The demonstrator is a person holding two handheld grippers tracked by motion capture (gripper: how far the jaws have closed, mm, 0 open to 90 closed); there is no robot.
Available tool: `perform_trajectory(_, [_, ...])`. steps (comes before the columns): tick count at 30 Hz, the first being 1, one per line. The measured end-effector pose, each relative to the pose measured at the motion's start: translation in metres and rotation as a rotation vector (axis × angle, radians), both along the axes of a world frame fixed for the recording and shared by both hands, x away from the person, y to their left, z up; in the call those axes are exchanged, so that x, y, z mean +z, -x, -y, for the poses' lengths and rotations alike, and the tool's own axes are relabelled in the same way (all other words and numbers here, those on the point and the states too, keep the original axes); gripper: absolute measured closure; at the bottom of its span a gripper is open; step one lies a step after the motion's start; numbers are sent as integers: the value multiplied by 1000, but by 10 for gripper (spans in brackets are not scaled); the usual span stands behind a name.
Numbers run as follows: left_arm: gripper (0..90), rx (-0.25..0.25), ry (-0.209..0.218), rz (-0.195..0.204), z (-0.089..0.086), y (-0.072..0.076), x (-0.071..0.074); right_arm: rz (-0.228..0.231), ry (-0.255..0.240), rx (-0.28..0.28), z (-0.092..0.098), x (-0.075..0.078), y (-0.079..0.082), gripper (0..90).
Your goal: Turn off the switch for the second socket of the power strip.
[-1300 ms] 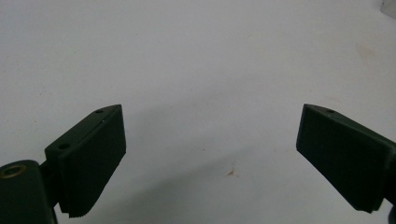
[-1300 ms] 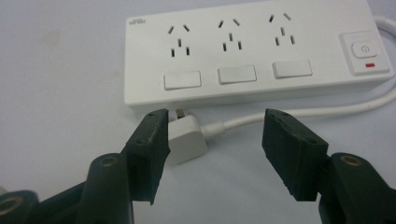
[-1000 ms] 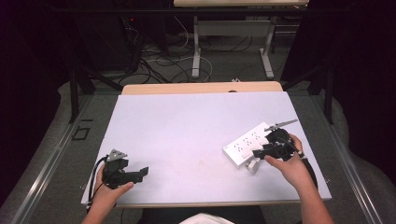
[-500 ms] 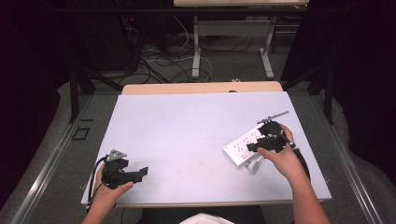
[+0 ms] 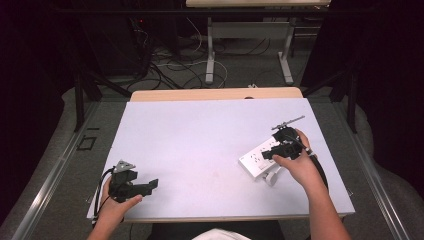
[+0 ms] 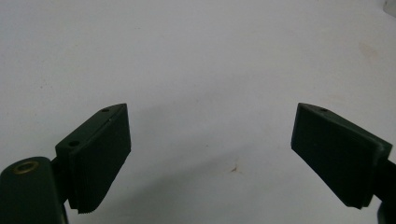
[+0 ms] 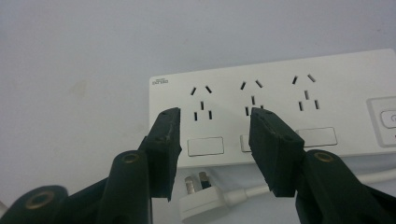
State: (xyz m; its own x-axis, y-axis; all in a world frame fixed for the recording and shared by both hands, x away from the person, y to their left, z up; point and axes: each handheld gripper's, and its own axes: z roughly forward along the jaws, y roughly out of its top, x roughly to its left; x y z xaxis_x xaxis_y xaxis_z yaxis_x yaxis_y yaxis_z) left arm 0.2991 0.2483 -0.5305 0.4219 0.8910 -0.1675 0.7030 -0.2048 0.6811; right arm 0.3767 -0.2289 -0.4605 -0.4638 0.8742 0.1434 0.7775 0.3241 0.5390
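White power strip (image 7: 280, 112) lies at the table's (image 5: 200, 130) right, its plug (image 7: 203, 198) just beside it; my right gripper (image 7: 217, 140) hovers above, jaws part-open and empty, left gripper (image 6: 210, 154) wide, idle; next, I judge: lower and clamp.

Lab, cable tangle (image 5: 165, 60), desk frames (image 5: 247, 37)
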Motion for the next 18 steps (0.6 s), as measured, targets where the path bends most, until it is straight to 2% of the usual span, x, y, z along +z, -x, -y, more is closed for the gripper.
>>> perform_trajectory(6, [130, -4, 1, -3, 0, 0, -1, -6, 2, -13, 2, -6, -2, 545])
perform_trajectory(7, [131, -4, 0, -3, 0, -1, -1, -3, 14, -6, 3, -7, -3, 550])
perform_trajectory(12, [135, -6, -1, -5, 0, -1, -1, -9, 4, -31, 5, -10, -3, 607])
perform_trajectory(14, [138, -6, 0, -7, -1, -1, -1, -5, 8, -23, 6, -12, -4, 635])
perform_trajectory(18, [147, -1, 4, -11, -1, -1, -2, -30, 0, -43, 6, -14, -4, 679])
